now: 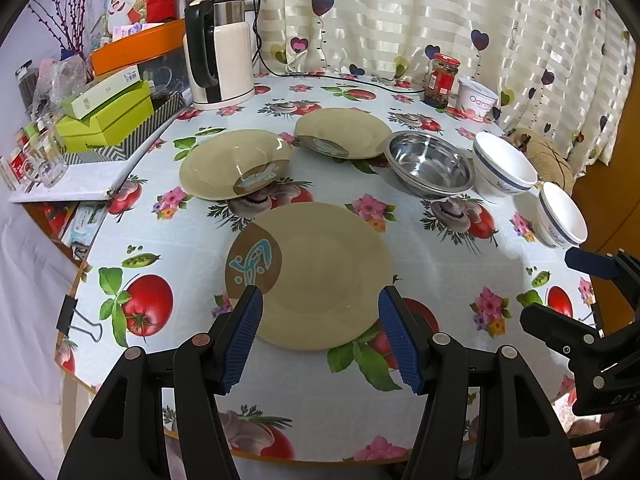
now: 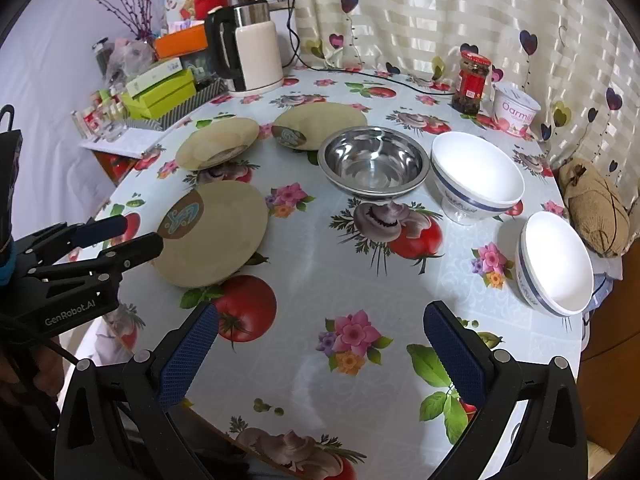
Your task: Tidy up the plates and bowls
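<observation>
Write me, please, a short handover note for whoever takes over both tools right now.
Left tool: open, empty, at the nearest tan plate.
Right tool: open, empty, over bare tablecloth.
Two more tan plates lie apart behind it. Steel bowl mid-table; two white bowls to its right, all separate.
Done: nothing stacked.
Left: stack plates, nest bowls.

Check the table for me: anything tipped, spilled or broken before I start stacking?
Nothing spilled or visibly broken. The far-left plate looks tilted, its near edge raised off the cloth. The two white bowls and steel bowl stand upright and empty.
</observation>
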